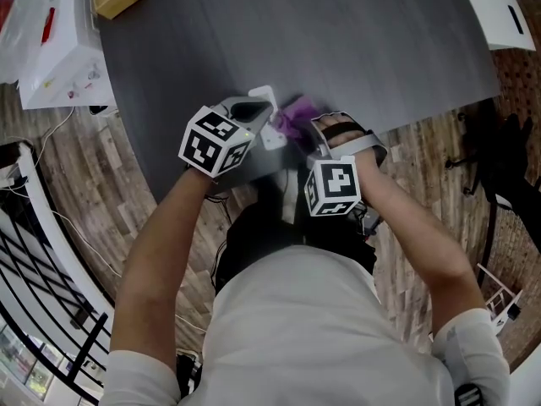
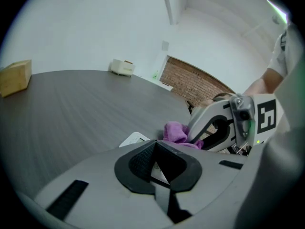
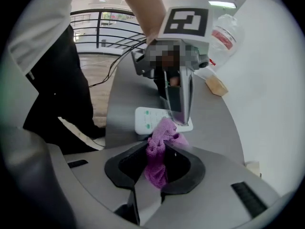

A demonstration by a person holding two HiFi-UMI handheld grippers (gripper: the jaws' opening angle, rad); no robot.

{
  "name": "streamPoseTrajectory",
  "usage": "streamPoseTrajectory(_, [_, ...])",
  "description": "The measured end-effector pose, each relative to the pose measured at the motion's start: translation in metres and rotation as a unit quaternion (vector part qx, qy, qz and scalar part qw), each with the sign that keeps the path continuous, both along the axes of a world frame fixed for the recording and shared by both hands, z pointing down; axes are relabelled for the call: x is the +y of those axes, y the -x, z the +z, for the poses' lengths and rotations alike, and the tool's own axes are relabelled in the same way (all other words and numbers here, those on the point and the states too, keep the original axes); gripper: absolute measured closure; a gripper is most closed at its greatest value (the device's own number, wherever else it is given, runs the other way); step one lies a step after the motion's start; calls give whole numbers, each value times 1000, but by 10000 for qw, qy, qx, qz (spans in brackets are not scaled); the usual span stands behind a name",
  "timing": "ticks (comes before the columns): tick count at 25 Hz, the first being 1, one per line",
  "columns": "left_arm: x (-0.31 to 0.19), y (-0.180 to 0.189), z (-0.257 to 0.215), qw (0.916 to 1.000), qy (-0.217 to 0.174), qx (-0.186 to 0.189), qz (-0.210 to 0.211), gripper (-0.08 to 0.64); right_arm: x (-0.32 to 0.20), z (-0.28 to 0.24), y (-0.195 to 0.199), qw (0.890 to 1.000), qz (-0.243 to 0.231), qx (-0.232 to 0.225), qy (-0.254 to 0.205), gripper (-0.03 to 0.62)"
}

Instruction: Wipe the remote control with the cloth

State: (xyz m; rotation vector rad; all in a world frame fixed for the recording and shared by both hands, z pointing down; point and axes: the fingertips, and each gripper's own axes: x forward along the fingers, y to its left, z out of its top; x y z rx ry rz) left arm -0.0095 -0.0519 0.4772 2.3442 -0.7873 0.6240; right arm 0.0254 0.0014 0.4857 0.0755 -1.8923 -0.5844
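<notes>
While our right fingers (image 3: 188,168) are pinching the cloth (image 1: 296,118) at the remote control's (image 1: 273,135) 3 o'clock, our left fingers (image 3: 182,99), pressed together, are pinning it to the bench (image 1: 338,41); sideways wiping is risking a skid.

White remote control (image 3: 143,120) lies flat near the counter's (image 1: 338,41) near edge; the bunched purple cloth (image 3: 159,149) touches it.

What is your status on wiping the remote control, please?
Left tongs shut on white remote control, pinning one end to the table. Right tongs shut on purple cloth, cloth tip at the remote. Nothing in the way.
</notes>
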Motion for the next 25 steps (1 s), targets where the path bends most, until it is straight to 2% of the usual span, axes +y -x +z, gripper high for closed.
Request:
streamPoseTrajectory(7, [2, 0, 1, 10000, 10, -65, -65, 556, 54, -1, -18, 9992, -290, 109, 263, 494])
streamPoseTrajectory(11, [0, 1, 1, 9999, 41, -102, -110, 556, 78, -12, -15, 9964, -251, -237, 774, 493])
streamPoseTrajectory(13, [1, 1, 1, 9998, 52, -202, -78, 555, 82, -19, -9, 9953, -120, -431, 862, 494])
streamPoseTrajectory(14, [0, 2, -1, 9995, -20, -304, -36, 555, 82, -20, -6, 9952, -72, -481, 849, 493])
streamPoseTrajectory(16, [-11, 6, -11, 9978, -421, -516, 49, 555, 80, -19, 0, 9953, 11, -536, 803, 492])
streamPoseTrajectory(18, [-29, 8, -22, 9933, -860, -734, 251, 555, 73, -18, 1, 9951, 182, -605, 760, 492])
streamPoseTrajectory(20, [-39, 4, -22, 9854, -1053, -1095, 769, 555, 63, -19, -1, 9943, 475, -673, 681, 492])
streamPoseTrajectory(23, [-31, -1, -3, 9689, -1008, -1621, 1576, 555, 44, -18, -5, 9926, 895, -677, 466, 492])
streamPoseTrajectory(24, [-27, 0, 1, 9674, -966, -1655, 1654, 555, 37, -17, -6, 9921, 991, -670, 386, 492])
streamPoseTrajectory(25, [-25, 3, 4, 9700, -886, -1611, 1591, 555, 30, -16, -7, 9915, 1075, -667, 308, 492])
